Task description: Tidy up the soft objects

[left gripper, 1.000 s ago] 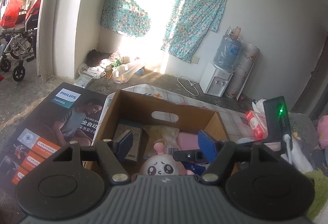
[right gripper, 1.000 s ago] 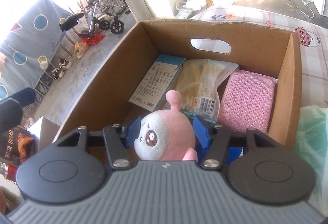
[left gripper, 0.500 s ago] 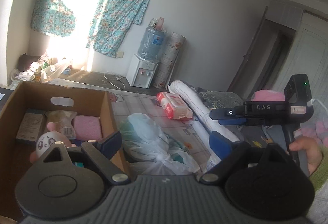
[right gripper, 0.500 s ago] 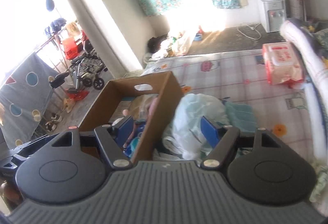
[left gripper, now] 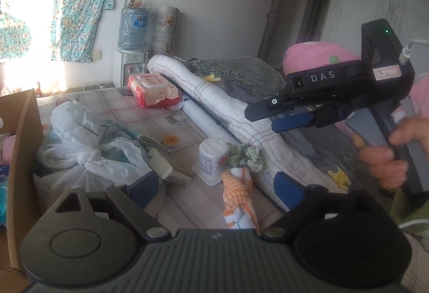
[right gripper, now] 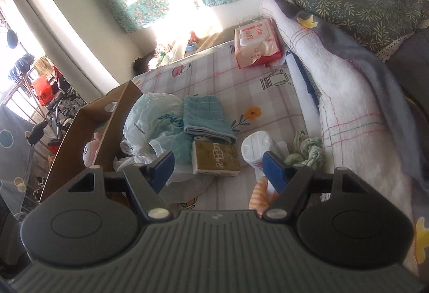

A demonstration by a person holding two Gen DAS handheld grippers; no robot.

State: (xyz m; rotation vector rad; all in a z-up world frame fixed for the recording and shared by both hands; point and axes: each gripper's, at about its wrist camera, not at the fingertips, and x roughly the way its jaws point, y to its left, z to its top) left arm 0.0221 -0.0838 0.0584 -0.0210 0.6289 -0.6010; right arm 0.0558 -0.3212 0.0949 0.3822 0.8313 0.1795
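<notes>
A cardboard box (right gripper: pixel 88 132) stands at the left on the bed; the pink plush toy (right gripper: pixel 89 149) lies inside it. An orange striped carrot toy (left gripper: pixel 238 196) with a green cloth top (left gripper: pixel 245 156) lies on the checked sheet between my left gripper's (left gripper: pixel 215 185) open jaws. My right gripper (right gripper: pixel 218 165) is open and empty above the sheet; it also shows in the left wrist view (left gripper: pixel 284 116), held in a hand. A teal folded towel (right gripper: pixel 205 116) and a white plastic bag (right gripper: pixel 152 116) lie beside the box.
A white bottle (left gripper: pixel 211 159) stands next to the carrot. A gold-and-white packet (right gripper: pixel 215 159) lies by the towel. A red wipes pack (right gripper: pixel 256 42) lies farther back. A rolled white quilt (right gripper: pixel 343 105) and a leaf-print pillow (right gripper: pixel 370 6) run along the right.
My right gripper let go of the pink plush toy in the box and opened. Both grippers swung right, away from the box, over the items on the sheet.
</notes>
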